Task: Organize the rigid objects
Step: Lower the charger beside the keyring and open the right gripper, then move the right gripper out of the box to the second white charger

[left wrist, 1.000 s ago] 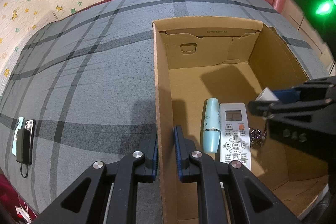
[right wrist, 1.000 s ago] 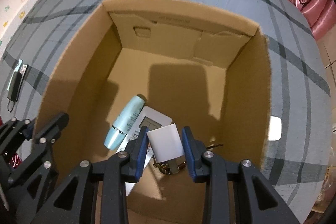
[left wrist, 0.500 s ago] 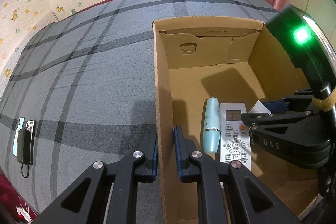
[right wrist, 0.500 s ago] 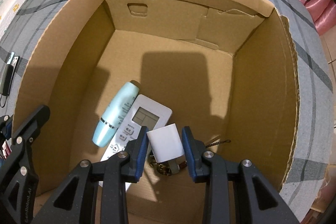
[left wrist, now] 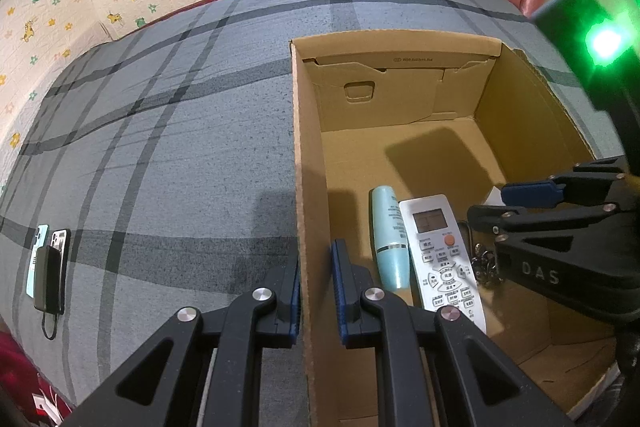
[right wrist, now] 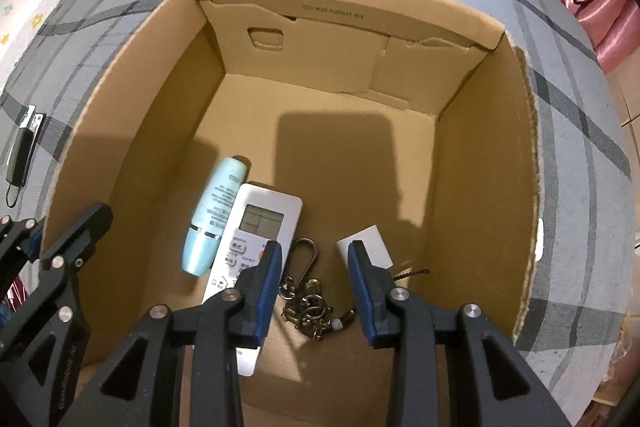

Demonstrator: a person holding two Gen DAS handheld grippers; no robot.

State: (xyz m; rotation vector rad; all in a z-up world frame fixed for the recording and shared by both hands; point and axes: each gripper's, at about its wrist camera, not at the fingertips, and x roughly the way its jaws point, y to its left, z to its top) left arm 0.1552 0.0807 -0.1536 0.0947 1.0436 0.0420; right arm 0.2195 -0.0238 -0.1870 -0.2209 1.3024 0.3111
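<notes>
Right wrist view: the right gripper (right wrist: 314, 269) is held with jaws apart and nothing clasped, above a key bunch (right wrist: 310, 301). A white card (right wrist: 366, 245) lies just beside one pad. A remote (right wrist: 258, 227) and a blue bottle (right wrist: 216, 209) lie alongside. The cardboard box (left wrist: 304, 163) wall is pinched by the left gripper (left wrist: 316, 287).

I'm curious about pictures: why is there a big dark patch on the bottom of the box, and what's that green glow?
Right wrist view: a blocky shadow lies on the cardboard box floor, above the remote and blue bottle; the edges bend from the fisheye lens. Left wrist view: the same shadow shows, and a green light flares at the top right, blurring its surroundings.
</notes>
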